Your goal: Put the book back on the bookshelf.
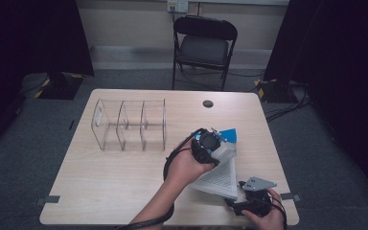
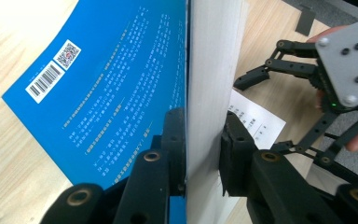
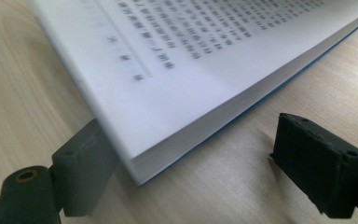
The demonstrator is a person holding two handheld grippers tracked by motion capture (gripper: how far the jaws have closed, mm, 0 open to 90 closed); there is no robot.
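Observation:
An open book lies at the table's front right, its printed pages (image 1: 220, 178) facing up. Its other half, a thick block of pages (image 2: 212, 70) with a blue back cover (image 2: 116, 84), stands raised on edge. My left gripper (image 2: 204, 149) is shut on that raised block, one jaw on the blue cover and one on the page side; from above, the left gripper (image 1: 210, 143) tops the book. My right gripper (image 3: 196, 154) is open and low at the flat half's near corner (image 3: 191, 70), which reaches over its left jaw. The right gripper (image 1: 235, 194) sits near the front edge.
A clear plastic organizer (image 1: 130, 125) with three compartments stands at the back left of the wooden table (image 1: 115, 177). A round cable hole (image 1: 208, 103) is near the far edge. A black folding chair (image 1: 203, 45) stands behind the table.

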